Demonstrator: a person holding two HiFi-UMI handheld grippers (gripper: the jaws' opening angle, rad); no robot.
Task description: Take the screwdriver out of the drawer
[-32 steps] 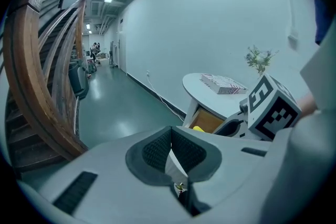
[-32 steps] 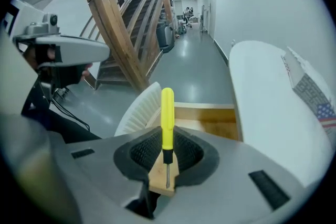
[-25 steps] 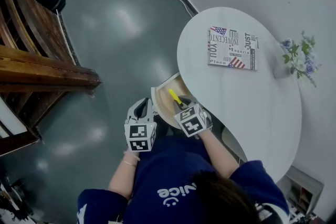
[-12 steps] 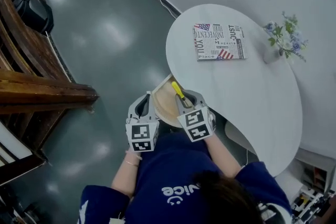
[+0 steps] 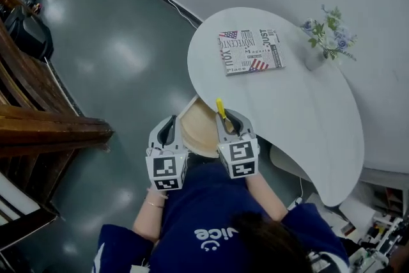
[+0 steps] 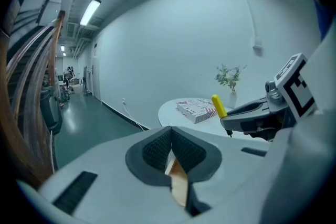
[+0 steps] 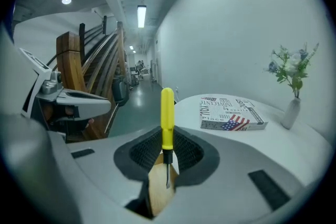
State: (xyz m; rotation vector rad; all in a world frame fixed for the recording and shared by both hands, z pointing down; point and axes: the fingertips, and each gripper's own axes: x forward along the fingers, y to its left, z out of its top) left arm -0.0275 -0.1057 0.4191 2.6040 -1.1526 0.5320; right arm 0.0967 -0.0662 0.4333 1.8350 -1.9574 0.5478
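My right gripper (image 5: 230, 121) is shut on a screwdriver (image 5: 220, 106) with a yellow handle, held above the open wooden drawer (image 5: 197, 130) at the near edge of the white round table (image 5: 300, 112). In the right gripper view the screwdriver (image 7: 167, 122) stands upright between the black pads, handle up, its dark tip pointing down over the drawer. My left gripper (image 5: 167, 131) hovers beside the drawer's left side, its pads (image 6: 157, 148) together with nothing between them. The left gripper view also catches the screwdriver (image 6: 218, 106) in the right gripper (image 6: 251, 117).
A printed book (image 5: 250, 51) lies on the far part of the table, and a small vase of flowers (image 5: 319, 40) stands to its right. Wooden stair rails (image 5: 38, 118) run along the left over a glossy grey floor. A white wall curves behind the table.
Both grippers have risen. The right one has lifted the screwdriver up out of the drawer and turned it more upright. The head view has shifted, so the table sits further left.
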